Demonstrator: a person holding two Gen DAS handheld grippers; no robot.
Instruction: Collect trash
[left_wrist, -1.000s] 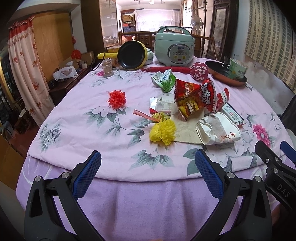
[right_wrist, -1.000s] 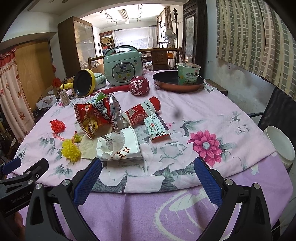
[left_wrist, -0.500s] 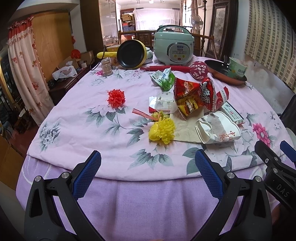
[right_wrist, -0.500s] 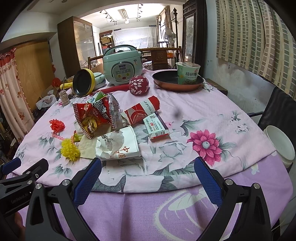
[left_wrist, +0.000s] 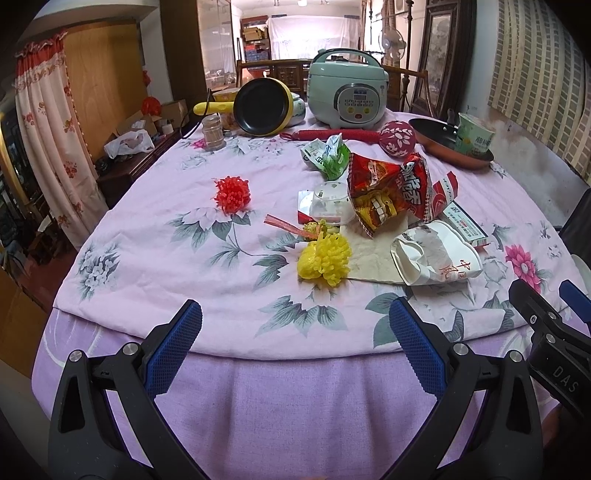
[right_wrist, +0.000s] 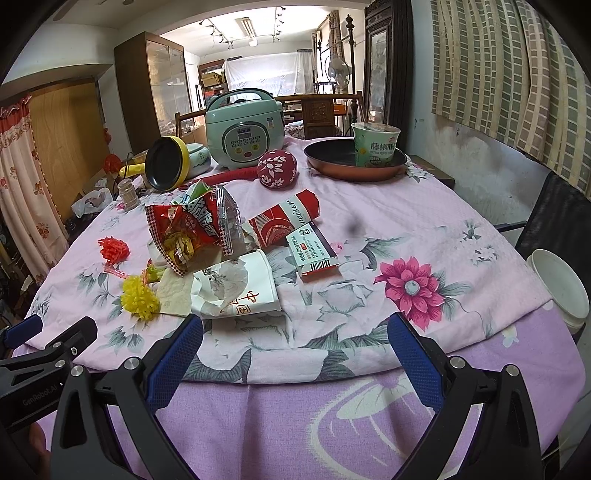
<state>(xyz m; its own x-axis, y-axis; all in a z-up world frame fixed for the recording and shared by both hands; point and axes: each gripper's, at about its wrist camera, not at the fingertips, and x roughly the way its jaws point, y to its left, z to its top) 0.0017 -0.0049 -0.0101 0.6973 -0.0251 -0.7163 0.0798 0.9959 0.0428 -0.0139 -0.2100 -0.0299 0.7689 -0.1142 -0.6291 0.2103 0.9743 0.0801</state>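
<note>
Start of the collecting: both grippers wait at the near edge of the table, nothing picked yet.

The left gripper (left_wrist: 295, 325) and the right gripper (right_wrist: 295, 328) both have the jaws spread wide and hold nothing. The trash lies in one heap in the middle of the floral tablecloth (left_wrist: 155, 273): a crushed white paper cup (right_wrist: 236, 291), a red snack bag (right_wrist: 188, 229), a small medicine box (right_wrist: 314, 254) and a green wrapper (left_wrist: 328, 155). I judge the next move is to reach forward to the nearest piece, probably the cup, and close on it.
</note>
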